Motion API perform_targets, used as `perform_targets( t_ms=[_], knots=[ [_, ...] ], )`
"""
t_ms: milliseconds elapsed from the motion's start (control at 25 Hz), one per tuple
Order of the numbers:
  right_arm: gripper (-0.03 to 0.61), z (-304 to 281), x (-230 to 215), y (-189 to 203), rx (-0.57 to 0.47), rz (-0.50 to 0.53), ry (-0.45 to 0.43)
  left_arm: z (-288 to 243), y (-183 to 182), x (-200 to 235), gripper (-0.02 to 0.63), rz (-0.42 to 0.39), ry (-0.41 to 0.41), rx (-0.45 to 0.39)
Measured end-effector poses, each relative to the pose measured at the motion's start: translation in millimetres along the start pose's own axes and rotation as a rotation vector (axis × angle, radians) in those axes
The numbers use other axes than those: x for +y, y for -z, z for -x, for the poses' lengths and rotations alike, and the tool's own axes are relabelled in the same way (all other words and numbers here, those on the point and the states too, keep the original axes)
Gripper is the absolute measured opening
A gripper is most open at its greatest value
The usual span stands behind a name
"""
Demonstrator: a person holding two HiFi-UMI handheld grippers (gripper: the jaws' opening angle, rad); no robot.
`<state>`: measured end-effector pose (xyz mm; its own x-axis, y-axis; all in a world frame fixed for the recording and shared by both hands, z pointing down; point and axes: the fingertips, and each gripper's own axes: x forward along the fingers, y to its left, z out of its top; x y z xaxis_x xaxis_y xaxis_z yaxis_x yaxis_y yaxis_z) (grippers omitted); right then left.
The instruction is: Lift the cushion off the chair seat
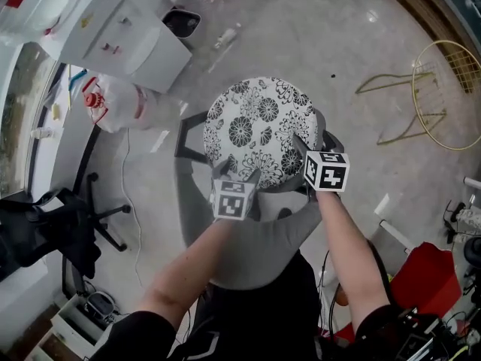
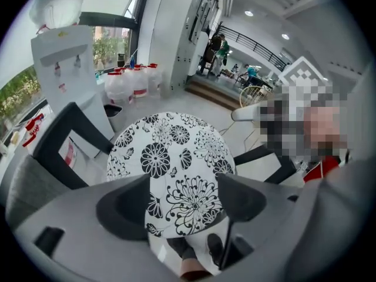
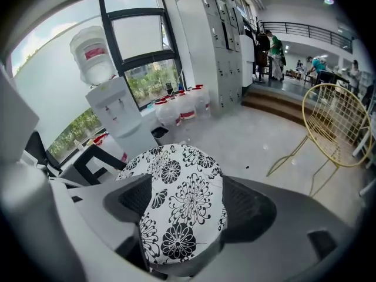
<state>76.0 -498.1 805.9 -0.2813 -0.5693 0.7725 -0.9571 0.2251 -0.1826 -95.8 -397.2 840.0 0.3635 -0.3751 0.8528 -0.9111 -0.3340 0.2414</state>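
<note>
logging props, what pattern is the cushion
The cushion is white with black flowers, clearest in head view.

Your cushion (image 1: 259,130) hides nearly the whole seat of the chair (image 1: 248,258) — and the yellow wire chair (image 1: 443,96) gets clipped by the head view's right edge.

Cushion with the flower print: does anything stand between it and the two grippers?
Nothing visible does. The left gripper and the right gripper are both open at the near edge of the cushion, and each gripper view shows the cushion directly between the jaws, with nothing lying on it.
</note>
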Motion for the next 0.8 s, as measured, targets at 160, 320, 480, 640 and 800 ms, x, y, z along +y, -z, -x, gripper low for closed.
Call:
perform_targets(
  t_ms=[160, 320, 480, 640, 800],
  knots=[
    [0.366, -25.0, -2.9, 14.6, 0.027, 0.014, 0.022, -28.5, 15.0, 8.6, 0.341, 0.041, 0.001, 0.046],
    [0.367, -49.3, -8.4, 31.0, 0.053, -0.019, 0.033, -49.7, 25.3, 23.5, 0.344, 0.053, -0.052, 0.057],
    [0.37, -71.9, -21.0, 49.2, 0.087, -0.033, 0.074, -67.8, 37.5, 35.8, 0.345, 0.051, -0.086, 0.074],
    [0.373, -91.4, -32.6, 60.5, 0.106, -0.037, 0.103, -86.1, 53.1, 37.0, 0.357, 0.07, -0.066, 0.113],
    [0.373, -106.7, -39.5, 69.2, 0.12, -0.041, 0.115, -100.0, 67.1, 36.7, 0.359, 0.039, -0.064, 0.147]
  ],
)
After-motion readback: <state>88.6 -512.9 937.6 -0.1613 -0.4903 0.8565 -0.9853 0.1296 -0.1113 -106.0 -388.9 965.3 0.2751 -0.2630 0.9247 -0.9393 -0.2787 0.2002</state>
